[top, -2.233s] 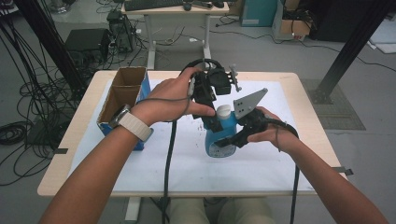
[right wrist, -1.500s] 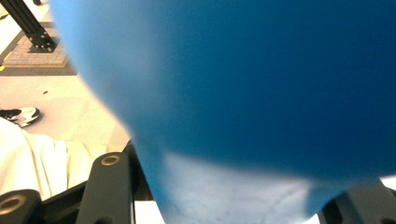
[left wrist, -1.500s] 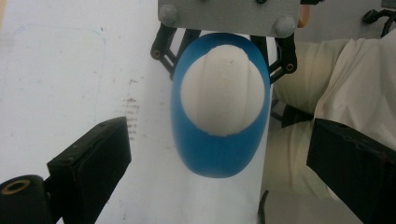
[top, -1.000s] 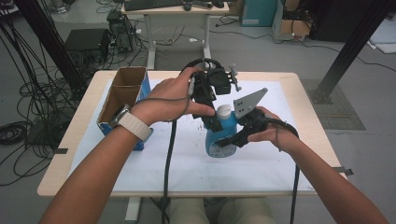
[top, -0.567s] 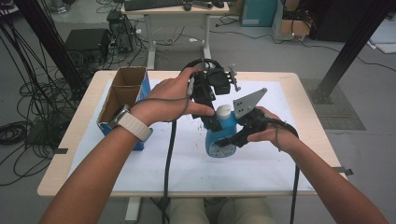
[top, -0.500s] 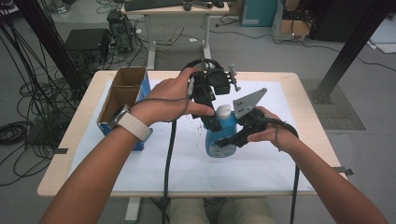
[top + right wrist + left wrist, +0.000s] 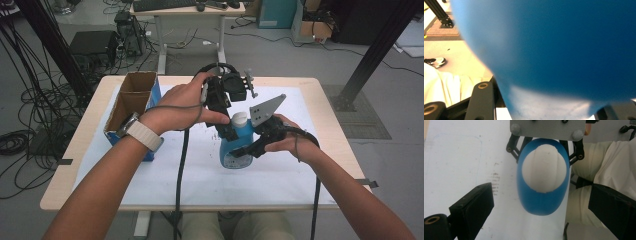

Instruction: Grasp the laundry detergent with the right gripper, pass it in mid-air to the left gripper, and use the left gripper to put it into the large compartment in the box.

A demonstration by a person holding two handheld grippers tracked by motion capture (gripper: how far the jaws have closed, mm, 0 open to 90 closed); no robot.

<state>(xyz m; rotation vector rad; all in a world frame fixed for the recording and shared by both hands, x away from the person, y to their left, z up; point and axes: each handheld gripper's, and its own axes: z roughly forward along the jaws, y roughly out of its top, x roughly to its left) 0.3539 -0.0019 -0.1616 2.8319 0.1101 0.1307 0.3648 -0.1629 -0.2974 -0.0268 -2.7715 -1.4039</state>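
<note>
A blue bottle (image 7: 234, 146) with a white cap (image 7: 239, 119) stands upright on the white sheet near the middle of the table. My right gripper (image 7: 243, 150) comes in from the right and is shut on the bottle's body (image 7: 561, 50), which bulges between its jaws. My left gripper (image 7: 226, 131) points down over the bottle from the far-left side. In the left gripper view the cap (image 7: 545, 171) sits below and between my left gripper's (image 7: 542, 200) wide-apart jaws, which touch nothing. The right gripper's grey plate (image 7: 547, 128) shows just beyond the bottle.
An open cardboard box (image 7: 132, 100) with a blue side stands at the table's left edge. A white sheet (image 7: 200, 175) covers most of the wooden table (image 7: 325, 87). Cables trail from both grippers toward the front edge. Another desk (image 7: 185, 10) and equipment stand beyond.
</note>
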